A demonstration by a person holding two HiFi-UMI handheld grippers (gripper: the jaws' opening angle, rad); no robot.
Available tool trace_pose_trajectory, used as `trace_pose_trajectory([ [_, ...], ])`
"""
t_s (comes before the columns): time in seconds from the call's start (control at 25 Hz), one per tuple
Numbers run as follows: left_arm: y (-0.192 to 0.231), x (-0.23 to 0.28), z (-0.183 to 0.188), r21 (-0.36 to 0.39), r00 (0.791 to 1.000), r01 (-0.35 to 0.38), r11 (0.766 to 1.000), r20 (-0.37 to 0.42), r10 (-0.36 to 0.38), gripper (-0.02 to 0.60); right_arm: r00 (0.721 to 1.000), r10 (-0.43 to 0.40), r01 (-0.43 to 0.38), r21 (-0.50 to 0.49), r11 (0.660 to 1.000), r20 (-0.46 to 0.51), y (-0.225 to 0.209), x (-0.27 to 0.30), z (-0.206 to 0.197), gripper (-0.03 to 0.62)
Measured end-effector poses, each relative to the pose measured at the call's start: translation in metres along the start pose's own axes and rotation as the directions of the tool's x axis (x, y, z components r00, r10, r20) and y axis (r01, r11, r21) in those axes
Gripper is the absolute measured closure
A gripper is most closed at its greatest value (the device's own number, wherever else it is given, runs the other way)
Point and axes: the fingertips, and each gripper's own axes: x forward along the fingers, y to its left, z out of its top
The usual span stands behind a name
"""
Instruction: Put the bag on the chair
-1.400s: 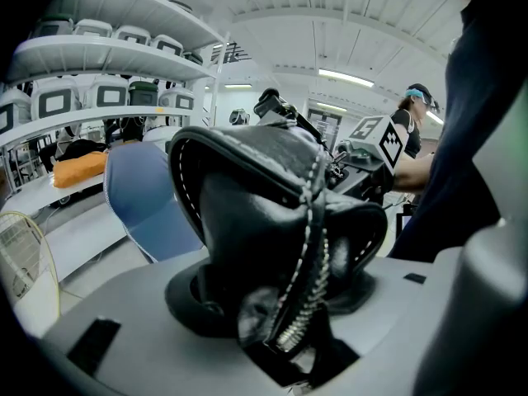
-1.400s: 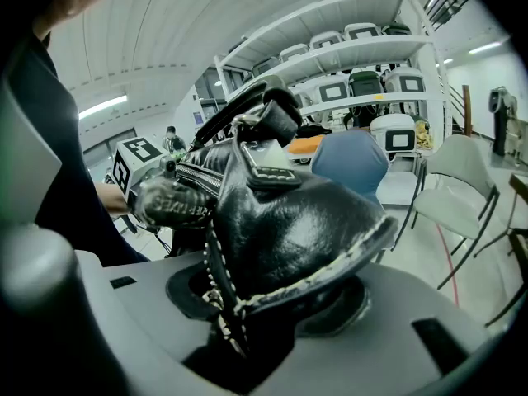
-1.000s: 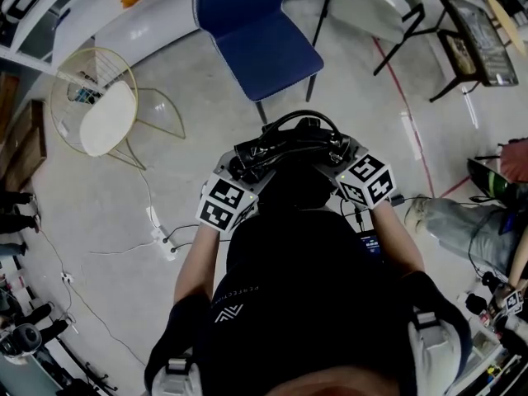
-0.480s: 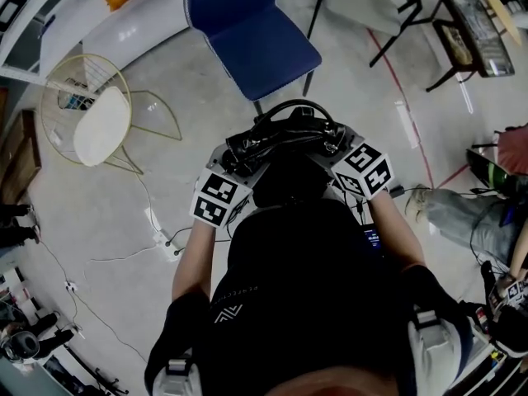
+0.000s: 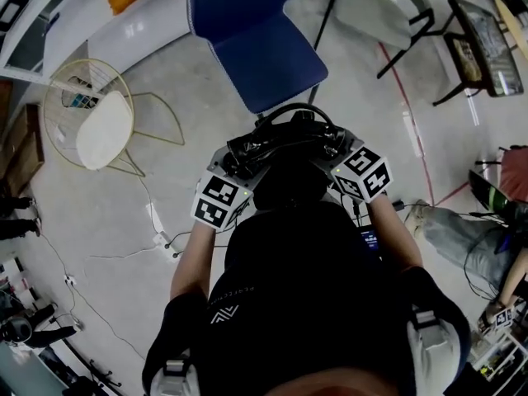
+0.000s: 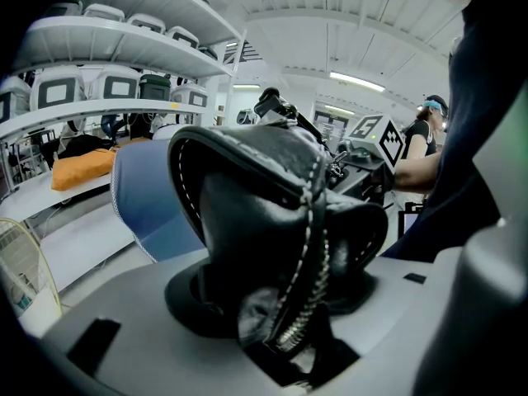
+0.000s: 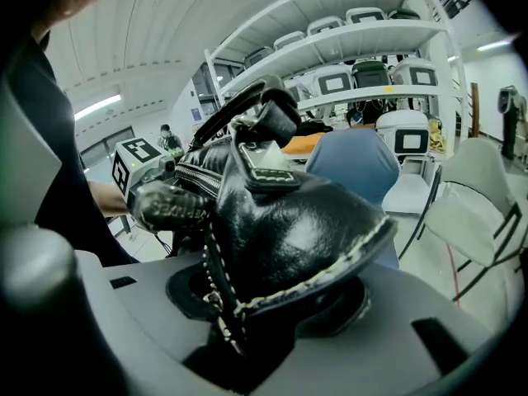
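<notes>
A black leather bag (image 5: 285, 148) with white stitching and a loop handle hangs in the air between my two grippers, in front of the person's chest. My left gripper (image 5: 233, 176) is shut on the bag's left end (image 6: 272, 221). My right gripper (image 5: 337, 165) is shut on its right end (image 7: 289, 238). The blue chair (image 5: 264, 48) stands just beyond the bag, its seat facing me; it also shows as the blue seat back (image 6: 148, 196) in the left gripper view and as the blue back (image 7: 355, 167) in the right gripper view.
A round wire chair with a white cushion (image 5: 103, 126) stands at the left. A white chair (image 5: 371, 11) and a dark stool (image 5: 474, 44) stand at the upper right. Cables and a power strip (image 5: 161, 238) lie on the floor. Another person's leg (image 5: 450, 221) is at the right. White shelves (image 7: 363, 48) stand behind.
The bag and both grippers have stayed together; the view has shifted slightly, and the blue chair seat now lies a little closer to the bag.
</notes>
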Motion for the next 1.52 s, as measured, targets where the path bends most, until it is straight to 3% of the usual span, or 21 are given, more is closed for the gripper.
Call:
trace_pose_trajectory([
  [1.0,0.078,0.095,0.091,-0.128,0.99,-0.14,0.982,-0.002,0.14,0.337,0.988,0.14,-0.146,-0.095,0.985,-0.063,-0.152,0.021,0.072,0.376],
  [1.52,0.1,0.105,0.089,-0.124,0.983,-0.184,0.975,-0.015,0.183,0.337,0.983,0.177,-0.181,-0.103,0.978,-0.046,-0.166,0.041,0.079,0.375],
])
